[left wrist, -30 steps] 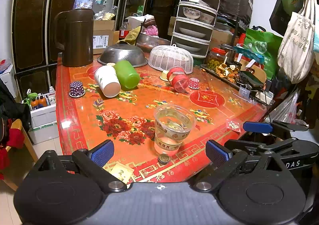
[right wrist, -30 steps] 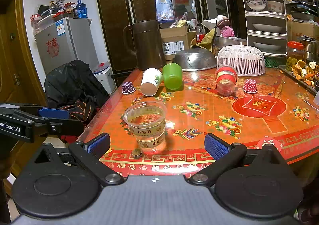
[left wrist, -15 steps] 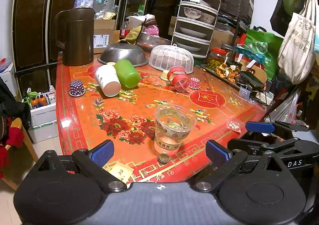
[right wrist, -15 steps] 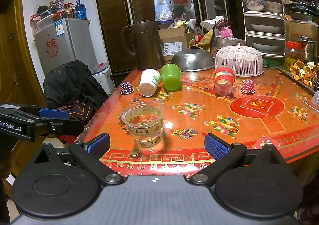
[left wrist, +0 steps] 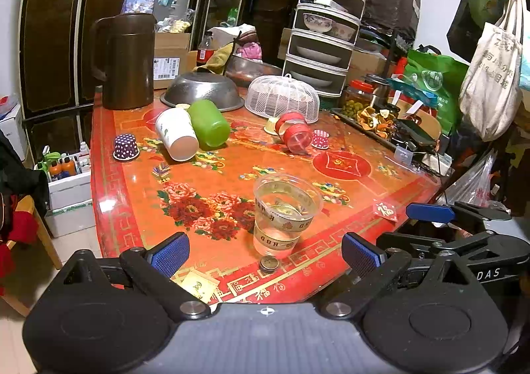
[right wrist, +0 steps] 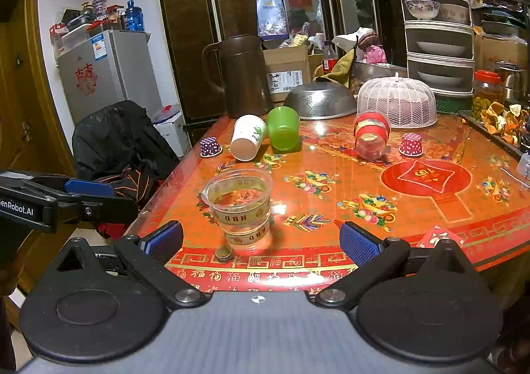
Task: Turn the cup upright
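Standing upright near the tabletop's [left wrist: 139, 235] front edge, the clear cup [left wrist: 284, 211] has not moved in the last second, a coin [left wrist: 269, 264] just before it. Both grippers hang back from it with fingers spread wide and nothing held: the left gripper [left wrist: 265, 249] and the right gripper [right wrist: 261, 240] have barely drifted. Beyond the clear cup, a white cup [left wrist: 177, 133], green cup [left wrist: 208, 122] and red-banded cup [left wrist: 294, 135] lie on their sides, so I'd guess one of them is next.

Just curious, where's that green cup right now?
In both views the green cup lies on its side far across the table, touching the white paper cup, before the steel colander.
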Motion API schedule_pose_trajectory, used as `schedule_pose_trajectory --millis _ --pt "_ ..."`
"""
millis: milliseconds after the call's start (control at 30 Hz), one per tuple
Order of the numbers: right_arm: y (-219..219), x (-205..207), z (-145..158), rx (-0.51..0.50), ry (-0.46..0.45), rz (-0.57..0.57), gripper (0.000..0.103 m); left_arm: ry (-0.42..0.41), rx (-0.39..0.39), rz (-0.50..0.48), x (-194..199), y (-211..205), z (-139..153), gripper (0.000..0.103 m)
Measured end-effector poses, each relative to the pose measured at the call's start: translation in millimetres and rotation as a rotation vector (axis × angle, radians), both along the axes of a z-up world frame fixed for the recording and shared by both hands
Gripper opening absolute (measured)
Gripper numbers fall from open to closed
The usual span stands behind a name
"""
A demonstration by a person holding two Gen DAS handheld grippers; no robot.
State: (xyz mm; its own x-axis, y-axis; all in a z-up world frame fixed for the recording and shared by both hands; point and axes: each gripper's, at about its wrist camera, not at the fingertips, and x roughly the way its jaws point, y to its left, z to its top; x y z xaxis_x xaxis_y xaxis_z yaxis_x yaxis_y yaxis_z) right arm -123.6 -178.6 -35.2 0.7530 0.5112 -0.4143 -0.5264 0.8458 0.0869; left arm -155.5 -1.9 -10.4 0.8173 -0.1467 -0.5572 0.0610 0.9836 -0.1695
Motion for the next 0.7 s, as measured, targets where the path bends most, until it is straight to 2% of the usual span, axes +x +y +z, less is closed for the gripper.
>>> schedule_pose_trajectory --millis 700 --pt "-0.8 -0.4 1.0 -0.001 -0.003 0.004 0.102 -0.012 -0.013 -0.004 -0.9 -1.7 0.8 0.100"
